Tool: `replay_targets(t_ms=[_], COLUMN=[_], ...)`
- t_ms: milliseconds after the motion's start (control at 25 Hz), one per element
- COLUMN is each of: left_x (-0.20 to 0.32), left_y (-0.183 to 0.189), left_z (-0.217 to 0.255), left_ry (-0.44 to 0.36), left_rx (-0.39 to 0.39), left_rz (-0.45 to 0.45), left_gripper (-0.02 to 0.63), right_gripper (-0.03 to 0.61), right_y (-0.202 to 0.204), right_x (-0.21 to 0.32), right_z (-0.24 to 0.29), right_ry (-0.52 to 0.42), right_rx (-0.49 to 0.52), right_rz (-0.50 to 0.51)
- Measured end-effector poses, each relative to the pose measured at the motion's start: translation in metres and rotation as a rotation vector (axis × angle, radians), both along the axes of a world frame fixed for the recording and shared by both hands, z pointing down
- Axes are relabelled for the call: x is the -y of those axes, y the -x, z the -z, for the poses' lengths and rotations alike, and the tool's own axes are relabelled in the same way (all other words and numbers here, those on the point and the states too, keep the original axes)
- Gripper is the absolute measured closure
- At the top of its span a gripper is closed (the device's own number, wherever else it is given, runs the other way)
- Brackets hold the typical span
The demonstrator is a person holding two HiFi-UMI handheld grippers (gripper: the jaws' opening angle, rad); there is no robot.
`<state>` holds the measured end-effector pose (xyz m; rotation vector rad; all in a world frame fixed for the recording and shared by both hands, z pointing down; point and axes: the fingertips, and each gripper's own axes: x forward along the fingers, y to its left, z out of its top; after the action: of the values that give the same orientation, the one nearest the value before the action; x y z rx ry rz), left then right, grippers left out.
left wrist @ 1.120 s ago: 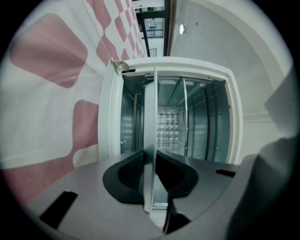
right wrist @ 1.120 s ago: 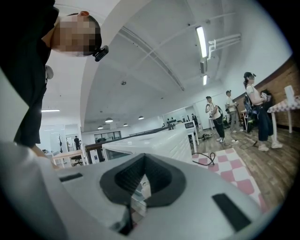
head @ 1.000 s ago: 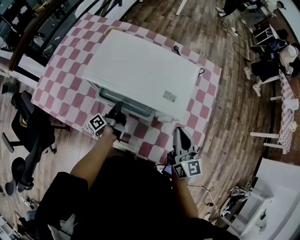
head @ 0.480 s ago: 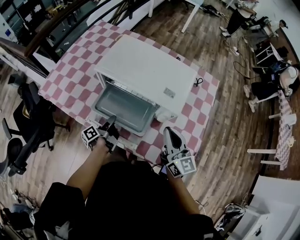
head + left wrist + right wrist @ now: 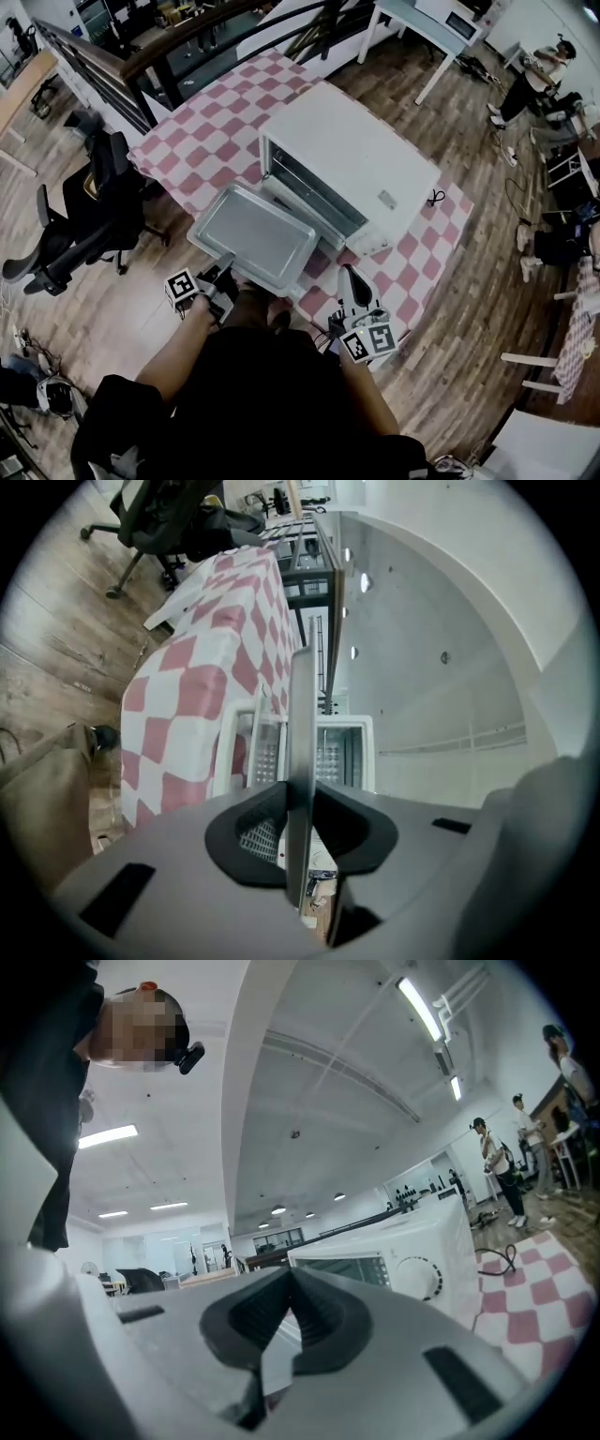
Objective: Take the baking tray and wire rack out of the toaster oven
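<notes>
The baking tray (image 5: 251,234) hangs clear of the toaster oven (image 5: 361,164), over the table's (image 5: 211,103) near edge. The left gripper (image 5: 227,262) clamps its near rim. It looks thin, stiff, light and slick, so a rim hold may droop. The right gripper (image 5: 347,275) is closed and empty.

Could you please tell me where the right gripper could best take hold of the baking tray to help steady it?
Probably its raised near rim, toward the right corner, approached level from the person's side. The baking tray is shallow and flat, so only that thin lip fits between jaws; the left gripper clamps the same edge further left.
</notes>
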<state>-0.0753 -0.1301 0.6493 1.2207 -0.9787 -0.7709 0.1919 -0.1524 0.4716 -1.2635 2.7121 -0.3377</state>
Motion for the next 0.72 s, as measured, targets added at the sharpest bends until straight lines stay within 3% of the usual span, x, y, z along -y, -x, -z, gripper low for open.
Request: replay_targets(t_ms=[400,720], left_x=[-0.007,0.068], left_y=[0.138,0.239], left_z=[0.032,0.034], left_ry=[-0.049,-0.063], left_rx=[0.038,0.089], left_rz=[0.233,0.242], left_gripper=[0.542,0.541], right_gripper=[0.575,0.575], right_y=[0.062,0.094], right_x=[0.009,0.025], right_z=[0.004,-0.005], right_ry=[-0.003,0.039], right_rx=[0.029,-0.001], right_rz=[0.108,0.072])
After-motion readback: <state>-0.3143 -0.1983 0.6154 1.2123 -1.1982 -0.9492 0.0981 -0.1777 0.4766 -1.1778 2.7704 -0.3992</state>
